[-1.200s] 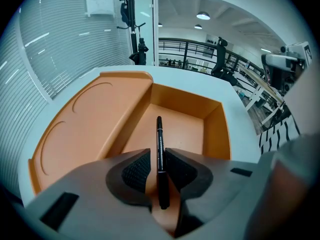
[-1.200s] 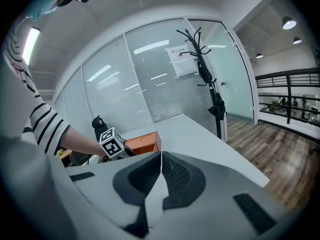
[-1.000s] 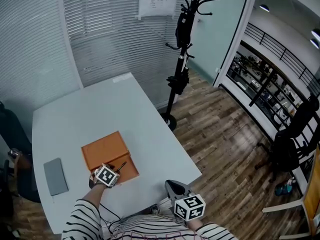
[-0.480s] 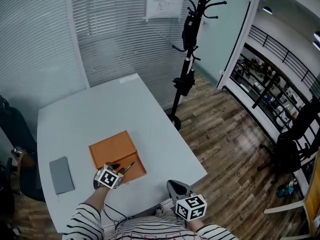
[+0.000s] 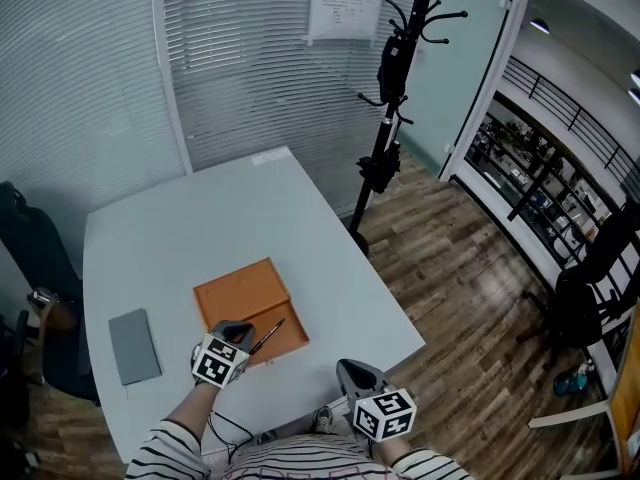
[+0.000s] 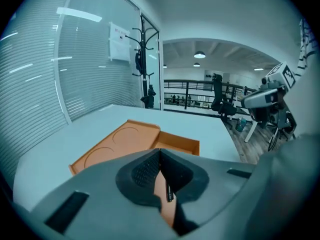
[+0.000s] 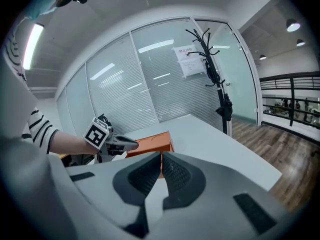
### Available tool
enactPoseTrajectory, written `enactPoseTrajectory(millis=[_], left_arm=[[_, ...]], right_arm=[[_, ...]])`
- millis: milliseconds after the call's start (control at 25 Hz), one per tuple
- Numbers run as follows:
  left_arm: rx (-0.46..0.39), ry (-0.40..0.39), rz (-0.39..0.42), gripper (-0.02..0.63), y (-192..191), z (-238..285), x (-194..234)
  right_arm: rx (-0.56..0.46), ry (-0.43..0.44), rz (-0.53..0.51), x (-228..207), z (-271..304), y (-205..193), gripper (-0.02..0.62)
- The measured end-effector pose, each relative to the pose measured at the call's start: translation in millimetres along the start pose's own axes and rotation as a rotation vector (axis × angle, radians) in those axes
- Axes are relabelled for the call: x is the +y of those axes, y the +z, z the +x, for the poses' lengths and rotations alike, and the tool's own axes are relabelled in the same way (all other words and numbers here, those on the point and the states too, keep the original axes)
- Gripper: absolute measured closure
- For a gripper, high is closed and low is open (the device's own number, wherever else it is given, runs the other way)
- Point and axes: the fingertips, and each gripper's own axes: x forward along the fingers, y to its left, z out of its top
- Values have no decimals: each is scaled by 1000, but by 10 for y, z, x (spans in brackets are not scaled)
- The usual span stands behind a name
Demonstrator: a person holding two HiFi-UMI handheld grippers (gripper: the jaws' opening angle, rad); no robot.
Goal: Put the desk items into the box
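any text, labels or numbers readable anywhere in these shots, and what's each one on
No text can be read in any view.
Paper sheet on the glass wall: printed lines, too small to read.
Left marker cube and right marker cube: black-and-white square patterns only, no letters.
Orange box, grey flat item, pen: no print visible.

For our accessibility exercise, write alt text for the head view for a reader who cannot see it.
From above: the left gripper holds a pen in its jaws over the near end of an orange box on a white table. A grey pad lies left of the box; the right gripper is shut, empty.
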Motion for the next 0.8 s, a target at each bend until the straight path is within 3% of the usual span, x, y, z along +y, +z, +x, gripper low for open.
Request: enactPoseTrajectory(millis=[280, 800], left_arm=[[-161, 9, -25, 583, 210, -477, -7], [-314, -6, -43, 583, 213, -1198, -144]], right_arm=[[-17, -18, 1, 234, -19, -4, 569], [-54, -91, 9, 545, -143, -87, 569]])
